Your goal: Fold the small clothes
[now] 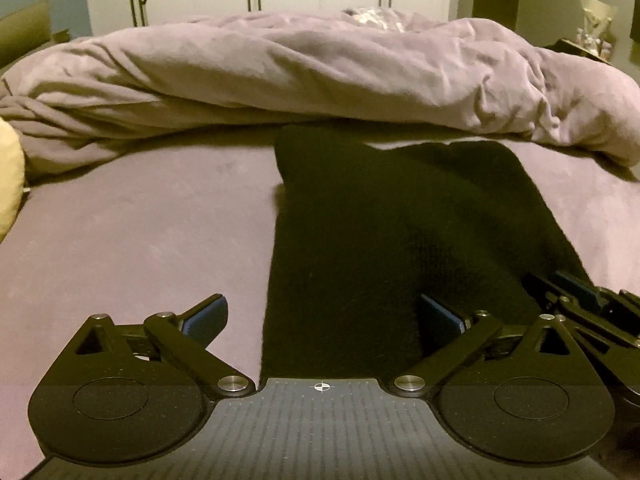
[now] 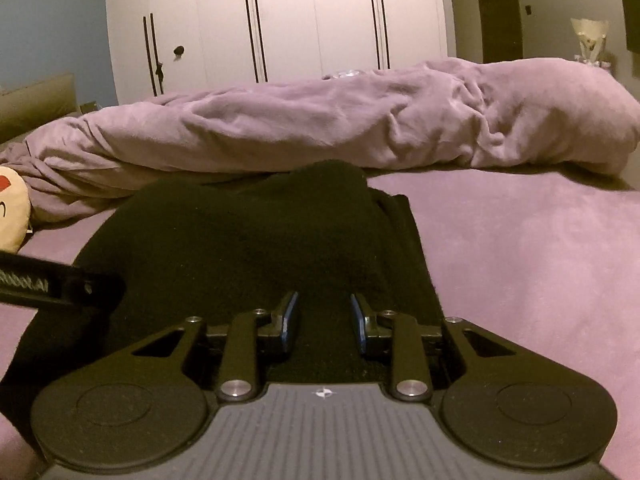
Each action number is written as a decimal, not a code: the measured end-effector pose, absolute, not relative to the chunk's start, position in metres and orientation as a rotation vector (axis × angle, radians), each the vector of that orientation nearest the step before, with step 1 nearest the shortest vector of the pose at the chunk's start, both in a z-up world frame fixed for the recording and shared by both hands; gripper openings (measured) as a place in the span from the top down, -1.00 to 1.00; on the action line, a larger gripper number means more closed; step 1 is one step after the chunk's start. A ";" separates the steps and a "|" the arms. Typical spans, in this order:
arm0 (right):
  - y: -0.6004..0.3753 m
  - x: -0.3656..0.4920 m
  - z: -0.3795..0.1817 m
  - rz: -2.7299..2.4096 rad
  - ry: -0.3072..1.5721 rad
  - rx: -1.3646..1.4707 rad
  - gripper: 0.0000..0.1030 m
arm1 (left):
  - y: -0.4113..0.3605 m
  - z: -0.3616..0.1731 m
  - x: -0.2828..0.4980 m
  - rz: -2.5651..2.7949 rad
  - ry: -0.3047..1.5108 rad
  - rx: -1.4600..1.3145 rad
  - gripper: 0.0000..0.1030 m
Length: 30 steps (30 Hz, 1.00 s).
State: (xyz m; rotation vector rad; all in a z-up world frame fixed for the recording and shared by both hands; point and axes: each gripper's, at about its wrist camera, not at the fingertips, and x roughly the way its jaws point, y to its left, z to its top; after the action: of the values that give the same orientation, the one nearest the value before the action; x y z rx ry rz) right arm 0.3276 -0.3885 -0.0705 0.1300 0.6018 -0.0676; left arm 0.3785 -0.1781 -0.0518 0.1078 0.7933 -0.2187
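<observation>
A black knit garment (image 1: 380, 232) lies flat on the purple bed sheet (image 1: 140, 232), reaching away toward the duvet. My left gripper (image 1: 322, 316) is wide open at its near left edge; the left finger is over bare sheet, the right finger over the cloth. The right gripper's fingers (image 1: 576, 292) show at the right edge of this view. In the right wrist view the same garment (image 2: 248, 240) fills the middle. My right gripper (image 2: 324, 320) is partly open, low over the garment's near right part, with cloth between its jaws. The left gripper's body (image 2: 60, 284) enters from the left.
A bunched lilac duvet (image 1: 320, 72) lies across the bed behind the garment. A cream cushion (image 2: 12, 208) sits at the left edge. White wardrobe doors (image 2: 280, 20) stand behind. Bare sheet (image 2: 540, 260) lies to the garment's right.
</observation>
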 end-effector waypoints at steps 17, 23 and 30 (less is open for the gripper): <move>-0.396 0.331 -0.083 -0.047 0.577 0.169 0.49 | -0.166 -0.065 0.384 -0.247 0.840 0.016 -1.00; -0.437 0.311 -0.057 -0.004 0.599 0.359 -0.51 | -0.120 -0.068 0.387 -0.345 0.888 -0.194 -1.00; -0.479 0.313 -0.071 0.100 0.701 0.540 -0.80 | -0.113 -0.073 0.392 -0.506 0.931 -0.305 -1.00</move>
State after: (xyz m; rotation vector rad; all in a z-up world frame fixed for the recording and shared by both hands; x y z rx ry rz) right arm 0.3127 -0.4787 -0.0707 0.5405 0.7008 0.0996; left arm 0.3918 -0.1128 -0.0731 -0.3046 0.9313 -0.5060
